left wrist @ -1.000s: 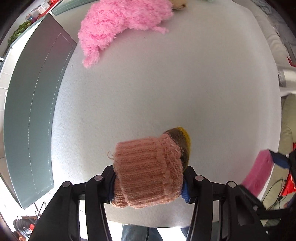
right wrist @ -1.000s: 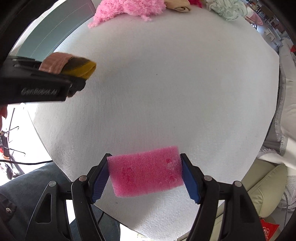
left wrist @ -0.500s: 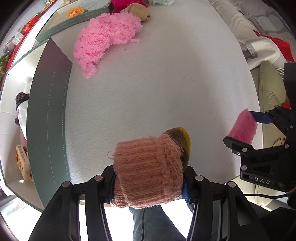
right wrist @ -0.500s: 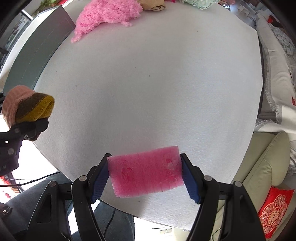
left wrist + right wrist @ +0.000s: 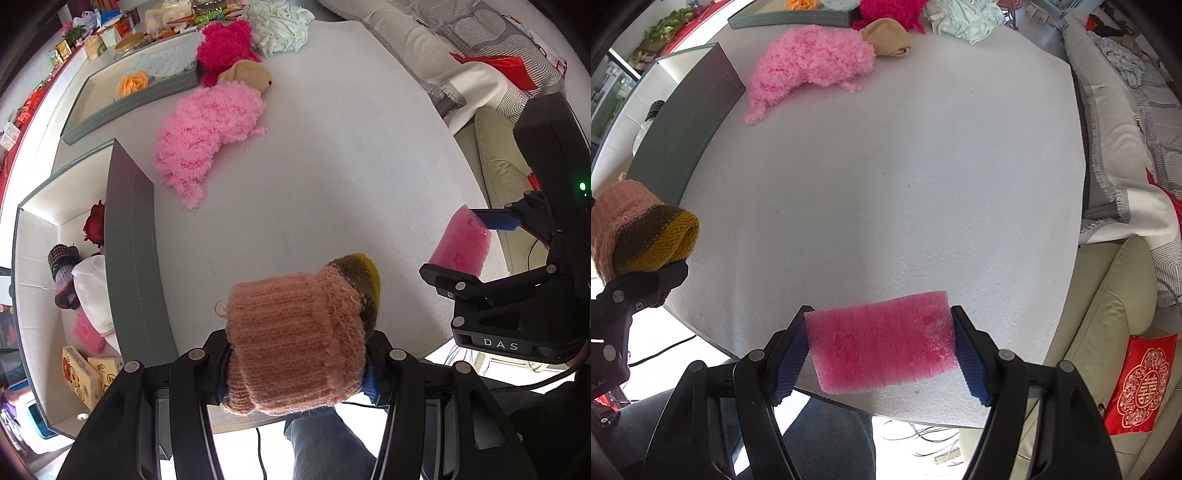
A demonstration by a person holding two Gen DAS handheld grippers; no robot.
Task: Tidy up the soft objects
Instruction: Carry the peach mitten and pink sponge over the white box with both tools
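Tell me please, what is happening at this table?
A person is sorting soft things with two handheld tools. The left claw grips a knitted peach hat, and the right claw grips a pink sponge, both above the white table. A fluffy pink piece lies there, beside a grey box.

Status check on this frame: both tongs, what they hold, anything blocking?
Left tongs shut on knit hat. Right tongs shut on pink sponge. Both held above the white table. Nothing between them.
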